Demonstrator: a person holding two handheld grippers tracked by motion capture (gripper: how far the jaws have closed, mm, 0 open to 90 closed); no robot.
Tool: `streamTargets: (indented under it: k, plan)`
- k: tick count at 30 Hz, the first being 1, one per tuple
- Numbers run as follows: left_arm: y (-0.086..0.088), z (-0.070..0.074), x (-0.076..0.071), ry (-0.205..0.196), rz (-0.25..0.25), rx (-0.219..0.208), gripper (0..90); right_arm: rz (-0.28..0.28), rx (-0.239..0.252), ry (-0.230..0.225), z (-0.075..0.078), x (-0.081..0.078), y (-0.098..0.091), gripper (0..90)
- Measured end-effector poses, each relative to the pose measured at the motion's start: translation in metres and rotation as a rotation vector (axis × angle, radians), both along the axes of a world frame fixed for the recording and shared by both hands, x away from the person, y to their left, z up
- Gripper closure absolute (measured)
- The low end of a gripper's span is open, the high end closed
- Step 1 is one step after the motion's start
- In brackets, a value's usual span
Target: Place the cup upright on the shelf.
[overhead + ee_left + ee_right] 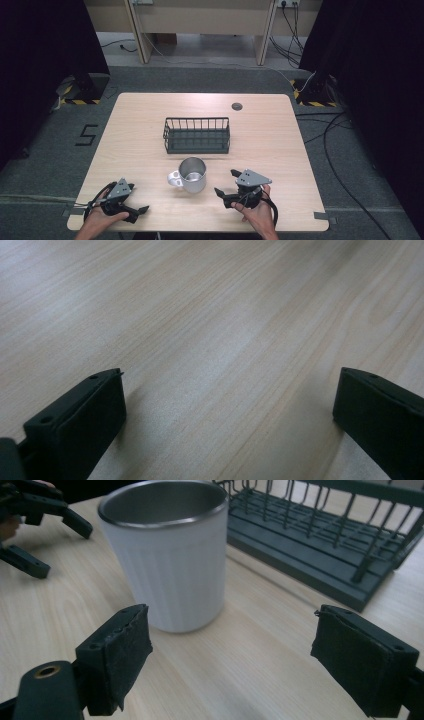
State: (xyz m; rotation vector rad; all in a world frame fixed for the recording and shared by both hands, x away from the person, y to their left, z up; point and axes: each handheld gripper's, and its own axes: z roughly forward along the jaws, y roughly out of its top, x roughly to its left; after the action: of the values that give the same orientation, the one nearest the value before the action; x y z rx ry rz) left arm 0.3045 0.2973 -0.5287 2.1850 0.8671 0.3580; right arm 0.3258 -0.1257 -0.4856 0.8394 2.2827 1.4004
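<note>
Jaws of the right gripper (230, 655) stand wide apart with nothing between them, their padded faces clear of everything. Just ahead of them in the right gripper view stands a white mug (165, 565) with a steel inside, upright on the wooden table (260, 680) and apart from both pads. Behind the mug, near it but not touching, sits a dark wire dish rack (320, 545).

In the high view the right gripper (226, 182) lies in the person's right hand (257, 212) near the table's front edge, pointing left toward the mug (192, 175), whose handle faces left. The rack (197, 135) sits mid-table behind the mug.

The left gripper (140, 198) is low at the front left corner, well apart from the mug. Its jaws are also spread, with bare tabletop (225, 315) between them.
</note>
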Motion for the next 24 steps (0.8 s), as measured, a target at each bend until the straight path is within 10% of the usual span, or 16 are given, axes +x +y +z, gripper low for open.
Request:
streamTargets:
  k: [24]
  plan:
    - [0.000, 0.000, 0.000, 0.000, 0.000, 0.000, 0.0, 0.138, 0.129, -0.065, 0.010, 0.014, 0.034, 15.0]
